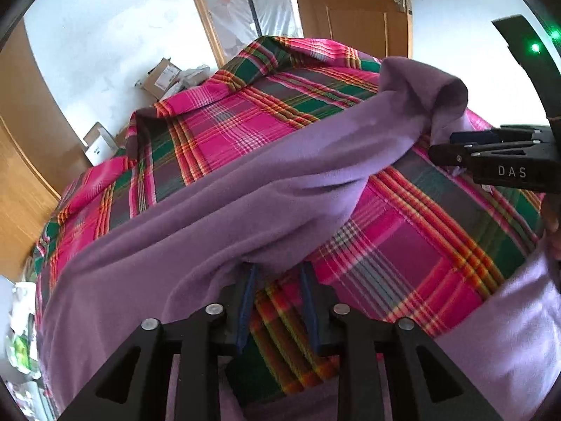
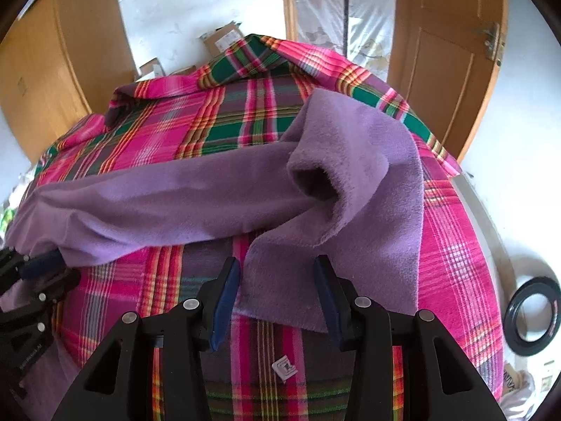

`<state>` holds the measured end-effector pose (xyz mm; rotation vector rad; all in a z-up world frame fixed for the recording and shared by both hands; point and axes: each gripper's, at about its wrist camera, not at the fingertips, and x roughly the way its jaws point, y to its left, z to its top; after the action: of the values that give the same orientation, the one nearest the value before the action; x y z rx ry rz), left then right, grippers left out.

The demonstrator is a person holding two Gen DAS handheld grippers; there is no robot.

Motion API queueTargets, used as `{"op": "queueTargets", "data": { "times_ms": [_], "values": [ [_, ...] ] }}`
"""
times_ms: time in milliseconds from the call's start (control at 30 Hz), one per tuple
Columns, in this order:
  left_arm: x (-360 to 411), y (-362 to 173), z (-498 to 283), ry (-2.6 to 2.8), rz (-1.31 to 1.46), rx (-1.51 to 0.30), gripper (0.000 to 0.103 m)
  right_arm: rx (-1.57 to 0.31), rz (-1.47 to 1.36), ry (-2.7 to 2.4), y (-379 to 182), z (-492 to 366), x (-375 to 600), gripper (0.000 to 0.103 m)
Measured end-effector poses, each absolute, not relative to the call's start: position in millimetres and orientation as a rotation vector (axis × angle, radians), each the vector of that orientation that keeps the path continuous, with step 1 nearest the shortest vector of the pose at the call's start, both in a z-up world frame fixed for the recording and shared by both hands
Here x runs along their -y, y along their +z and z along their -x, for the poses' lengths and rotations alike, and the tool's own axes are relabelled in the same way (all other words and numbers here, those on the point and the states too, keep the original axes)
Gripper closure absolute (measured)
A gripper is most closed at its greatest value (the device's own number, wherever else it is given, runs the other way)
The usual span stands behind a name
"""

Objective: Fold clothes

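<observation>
Purple fleece garment [image 2: 196, 193] lies draped in a long band across the pink plaid sheet [image 2: 252, 119], stretching from your left tongs over to your right tongs, with a sleeve cuff [image 2: 312, 182] standing open and rolled just ahead of the right pair. It looks soft, thick and light: it sags wherever nothing holds it and bunches into fat folds, so expect a single pinch to carry only the cloth next to it while the rest trails. Its nap should grip the pads well, and nothing about it is fragile. Your left tongs [image 1: 278, 301] stand spread, both blue pads visible with plaid between them, and the fleece edge hangs over their tips; in the right view the tips seem tucked under that hem, so whether they carry any cloth you cannot settle from here. Your right tongs [image 2: 277, 294] are also spread, with a flat flap of fleece lying between the pads, unpinched. Take hold at hems and corners rather than mid-panel: the flap edge between the right pads is a fair bite, and the hem over the left tips suits the other side. A small white tag [image 2: 284, 367] lies on the sheet just below the right pads.
</observation>
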<state>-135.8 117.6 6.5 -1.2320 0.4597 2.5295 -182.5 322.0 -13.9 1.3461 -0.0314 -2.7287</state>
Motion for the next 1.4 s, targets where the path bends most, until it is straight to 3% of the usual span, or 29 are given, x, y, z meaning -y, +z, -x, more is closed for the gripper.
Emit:
{"op": "queueTargets", "data": {
  "times_ms": [67, 133, 267, 633, 833, 867, 1000, 1200, 1400],
  "values": [
    [-112, 10, 135, 2.527, 1.230, -0.405, 0.099, 0.023, -1.349, -2.738, -13, 183, -323, 0.072],
    [-106, 14, 134, 2.524, 1.227, -0.351, 0.101, 0.012, -1.351, -2.747, -13, 183, -325, 0.085],
    [-94, 22, 132, 2.514, 1.220, -0.243, 0.101, 0.047, -1.341, -2.752, -10, 180, -333, 0.091],
    [-61, 42, 123, 2.517, 1.203, -0.069, 0.103, 0.185, -1.250, -2.864, 26, 168, -387, 0.092],
    [-72, 39, 122, 2.503, 1.217, -0.111, 0.102, 0.316, -1.219, -2.917, 42, 166, -427, 0.092],
    [-75, 38, 121, 2.504, 1.211, -0.128, 0.098, 0.319, -1.211, -2.938, 44, 166, -432, 0.092],
    [-89, 32, 124, 2.489, 1.224, -0.176, 0.088, 0.282, -1.219, -3.019, 44, 171, -446, 0.092],
    [-98, 22, 132, 2.492, 1.256, -0.233, 0.088, 0.217, -1.336, -3.077, 31, 186, -465, 0.091],
    [-95, 16, 139, 2.475, 1.282, -0.194, 0.088, 0.415, -1.413, -3.066, 20, 185, -486, 0.085]
  ]
}}
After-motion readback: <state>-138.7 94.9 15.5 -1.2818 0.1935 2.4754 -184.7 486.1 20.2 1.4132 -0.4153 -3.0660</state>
